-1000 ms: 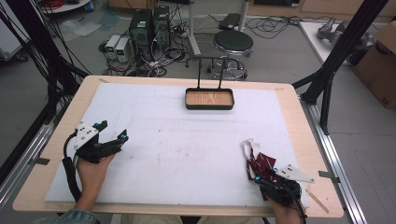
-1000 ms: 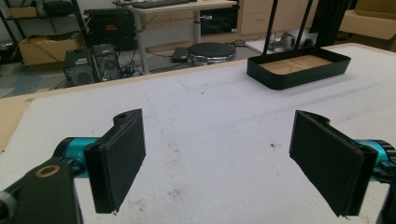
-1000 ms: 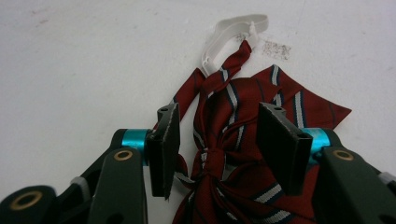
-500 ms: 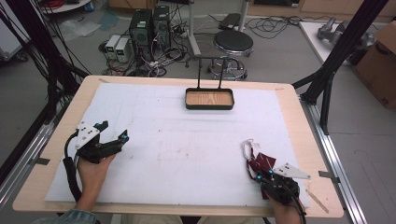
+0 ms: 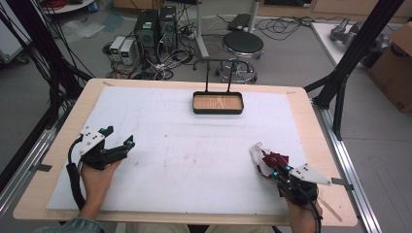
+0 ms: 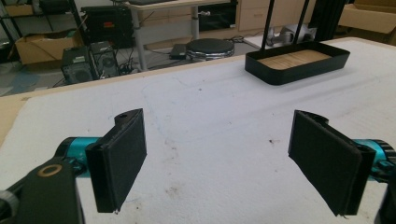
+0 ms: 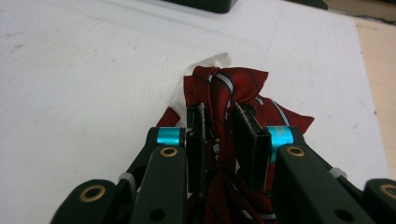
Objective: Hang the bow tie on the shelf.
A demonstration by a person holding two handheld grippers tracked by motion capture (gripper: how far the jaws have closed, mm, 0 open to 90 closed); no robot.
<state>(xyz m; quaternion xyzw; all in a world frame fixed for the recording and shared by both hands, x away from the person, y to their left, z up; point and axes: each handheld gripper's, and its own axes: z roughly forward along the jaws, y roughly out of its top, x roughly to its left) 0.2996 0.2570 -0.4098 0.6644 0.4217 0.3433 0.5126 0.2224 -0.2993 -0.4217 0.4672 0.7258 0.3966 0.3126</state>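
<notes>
A crumpled dark red striped cloth (image 5: 270,161) with a white piece at its end lies at the table's front right. My right gripper (image 5: 277,171) is shut on the red cloth (image 7: 224,88), whose folds bunch between the two black pads (image 7: 247,135). At the front left my left gripper (image 5: 116,141) stands open above the white mat, its pads (image 6: 119,158) wide apart with nothing between them. A black tray (image 5: 218,111) with a wooden floor and a tall wire handle sits at the far middle of the mat; the black tray (image 6: 299,70) also appears ahead of the left gripper.
A white mat (image 5: 194,160) covers most of the wooden table (image 5: 311,111). Beyond the far edge stand a round stool (image 5: 242,44), computer cases (image 5: 155,26) and cables. Black frame posts (image 5: 354,53) rise at the right; a cardboard box (image 5: 396,58) sits far right.
The right gripper with the red cloth has drawn slightly back toward the front edge. The left gripper has barely shifted.
</notes>
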